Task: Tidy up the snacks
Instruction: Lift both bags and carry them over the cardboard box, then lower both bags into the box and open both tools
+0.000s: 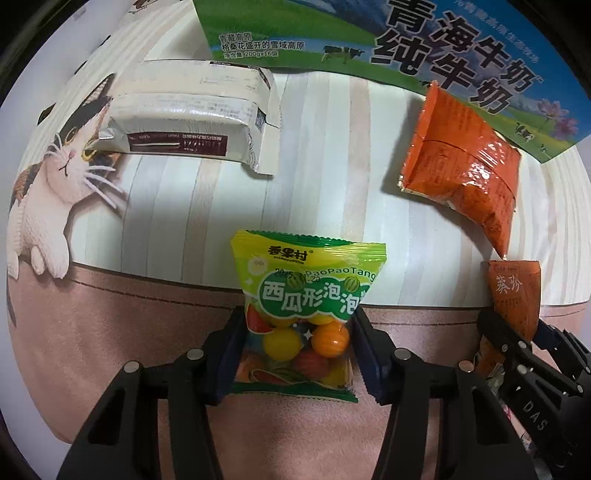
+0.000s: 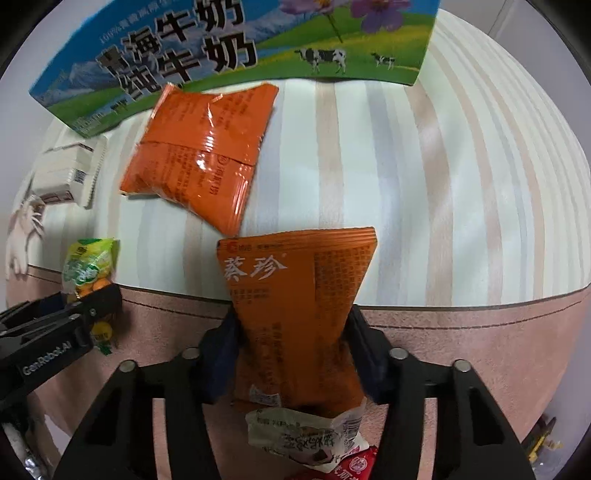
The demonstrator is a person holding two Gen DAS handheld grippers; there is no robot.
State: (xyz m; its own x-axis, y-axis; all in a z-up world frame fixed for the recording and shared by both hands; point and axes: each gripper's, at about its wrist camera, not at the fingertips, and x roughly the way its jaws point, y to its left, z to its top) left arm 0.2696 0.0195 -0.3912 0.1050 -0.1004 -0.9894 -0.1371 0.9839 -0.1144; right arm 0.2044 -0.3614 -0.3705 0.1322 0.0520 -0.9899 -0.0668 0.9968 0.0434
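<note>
While pinched: L tongs [image 1: 297, 347] gumball pkt [image 1: 306, 295]; R tongs [image 2: 291, 354] orange pkt [image 2: 299, 314]

Two wrist fisheyes, looking steeply down, close above tabletop, both sharing milk carton [image 1: 406, 40] [image 2: 221, 48].

The milk carton [image 1: 369, 33] is cut off; the white wrapper's [image 2: 306, 435] print is unreadable.

Left tongs [image 1: 298, 347], right tongs [image 2: 291, 354] both clamped, pointing down
</note>
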